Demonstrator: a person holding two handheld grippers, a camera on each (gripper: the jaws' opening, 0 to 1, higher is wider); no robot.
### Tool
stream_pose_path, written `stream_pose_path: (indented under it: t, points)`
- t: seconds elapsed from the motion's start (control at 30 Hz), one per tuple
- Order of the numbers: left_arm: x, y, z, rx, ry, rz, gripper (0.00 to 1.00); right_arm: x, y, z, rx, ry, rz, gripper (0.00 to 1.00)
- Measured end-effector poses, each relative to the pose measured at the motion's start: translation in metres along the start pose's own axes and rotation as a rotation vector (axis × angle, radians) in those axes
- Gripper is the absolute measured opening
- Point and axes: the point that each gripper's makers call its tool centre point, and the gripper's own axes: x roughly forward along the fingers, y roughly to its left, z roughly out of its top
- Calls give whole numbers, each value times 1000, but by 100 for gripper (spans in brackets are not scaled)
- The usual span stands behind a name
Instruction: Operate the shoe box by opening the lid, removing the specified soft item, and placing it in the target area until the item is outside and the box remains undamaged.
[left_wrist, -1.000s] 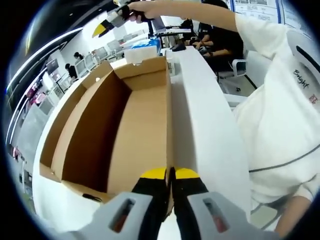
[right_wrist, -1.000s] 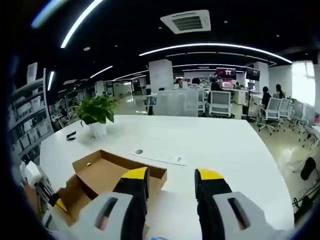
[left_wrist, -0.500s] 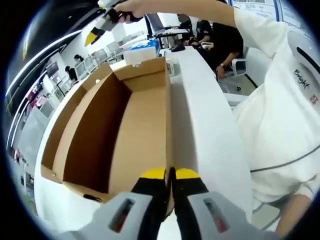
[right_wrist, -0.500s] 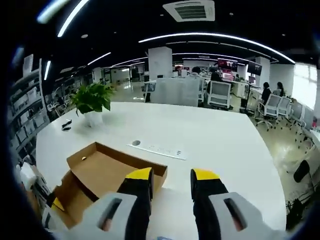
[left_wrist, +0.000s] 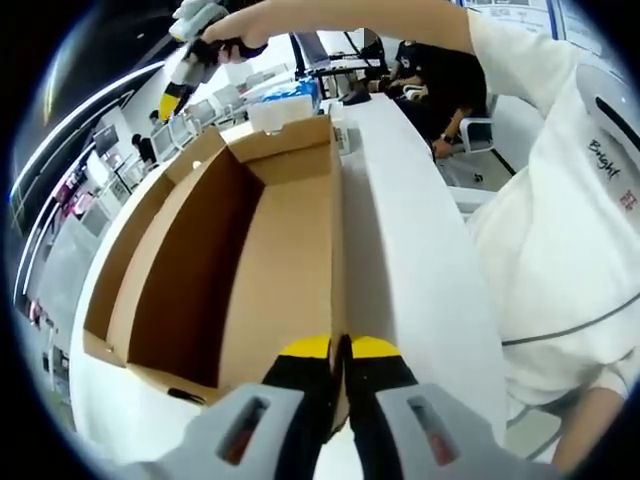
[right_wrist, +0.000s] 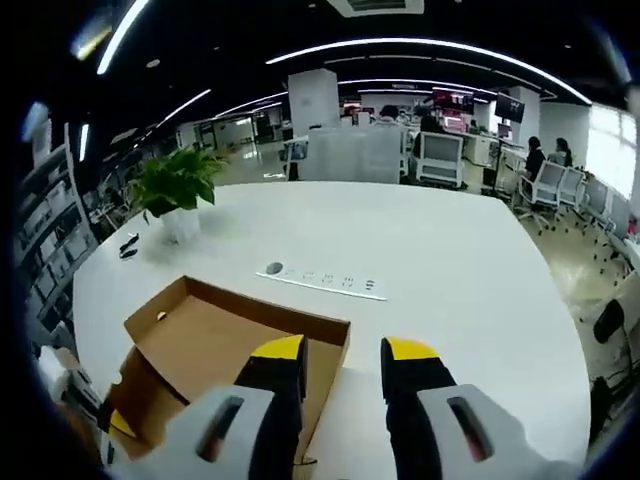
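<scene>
The white surface (right_wrist: 440, 260) carries an open brown shoe box (left_wrist: 270, 260), lid already off or folded away. In both views its brown floor looks bare, and no soft item can be made out inside it or on the surface; where that item lies cannot be told from here. A power strip (right_wrist: 322, 281) lies just beyond the box's far wall, and a potted plant (right_wrist: 178, 190) stands well off toward the far edge.

The left gripper (left_wrist: 340, 352) sits low at the box's near corner, its yellow-tipped jaws pressed together with the thin cardboard wall apparently pinched between them, steadying the box. The right gripper (right_wrist: 341, 352) hangs high above the box's far end, its jaws a modest gap apart with nothing between them; in the left gripper view it shows at the top, held out on the person's sleeve (left_wrist: 560, 150).

Judging from this, the step in hand is to bring the right gripper down into the box. It would go best descending straight through the open top, clear of the walls, jaws spread wider before contact, while the left keeps a light hold so the cardboard neither creases nor slides
</scene>
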Motion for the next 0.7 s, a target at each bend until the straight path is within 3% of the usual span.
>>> stream_pose_path:
  t: [0.37, 0.7]
  points:
    - [0, 2, -1, 1, 0, 0, 3, 26, 17, -21, -33, 89, -18, 27]
    - [-1, 3, -2, -1, 1, -6, 3, 43, 33, -22, -108, 137, -63, 29]
